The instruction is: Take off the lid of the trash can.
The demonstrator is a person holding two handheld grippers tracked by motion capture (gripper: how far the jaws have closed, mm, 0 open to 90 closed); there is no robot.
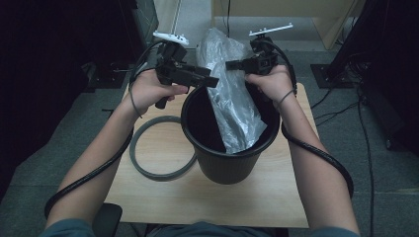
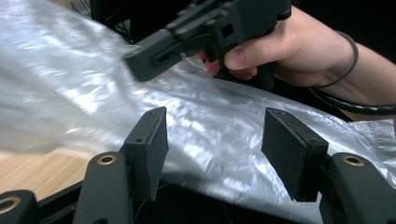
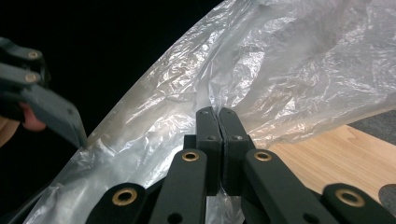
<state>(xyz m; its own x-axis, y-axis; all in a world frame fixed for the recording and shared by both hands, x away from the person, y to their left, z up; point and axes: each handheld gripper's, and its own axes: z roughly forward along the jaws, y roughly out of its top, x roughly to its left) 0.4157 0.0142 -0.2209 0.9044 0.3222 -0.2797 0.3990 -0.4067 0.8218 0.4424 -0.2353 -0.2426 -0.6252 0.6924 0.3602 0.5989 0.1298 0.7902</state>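
one bin (image 1: pixel 227 158) stands on the surface (image 1: pixel 267 197), one grey ring (image 1: pixel 148 163) beside it. one clear bag (image 1: pixel 232 103) hangs half inside: light, limp and slippery, likely best pinched at its rim. right tongs (image 3: pixel 218 114) are clamped on its film; left tongs (image 2: pixel 212 144) gape just short of it.

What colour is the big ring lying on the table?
Grey. The flat round ring lies beside the black plastic bin; the high view shows it best.
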